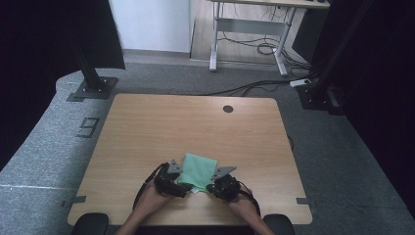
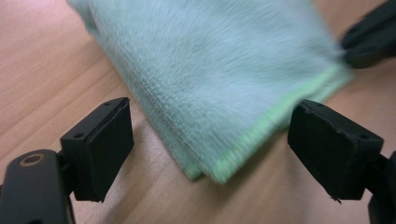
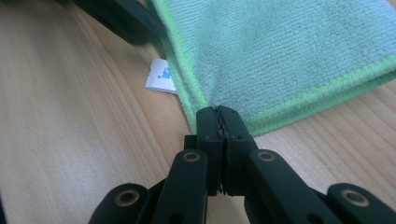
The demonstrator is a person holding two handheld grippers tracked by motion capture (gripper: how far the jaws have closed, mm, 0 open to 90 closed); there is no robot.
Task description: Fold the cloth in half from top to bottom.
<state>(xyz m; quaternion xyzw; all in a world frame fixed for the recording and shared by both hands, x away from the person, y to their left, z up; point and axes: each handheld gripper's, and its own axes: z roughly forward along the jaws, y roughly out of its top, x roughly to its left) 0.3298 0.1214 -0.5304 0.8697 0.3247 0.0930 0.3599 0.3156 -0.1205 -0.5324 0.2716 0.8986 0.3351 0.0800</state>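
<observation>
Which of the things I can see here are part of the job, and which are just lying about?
Part of the job:
- green cloth, folded on the table
- right gripper, shut on the cloth's corner
- left gripper, open around another corner

Just lying about:
- desk at the back
- cables on the floor

This is a lab or recording studio: a bare wooden table (image 1: 195, 127) stands on grey carpet (image 1: 44, 147) between black curtains (image 1: 44, 34) and bolted black frame posts (image 1: 90, 73), with cables (image 1: 254, 49) trailing under a height-adjustable desk (image 1: 254, 24) behind.
</observation>
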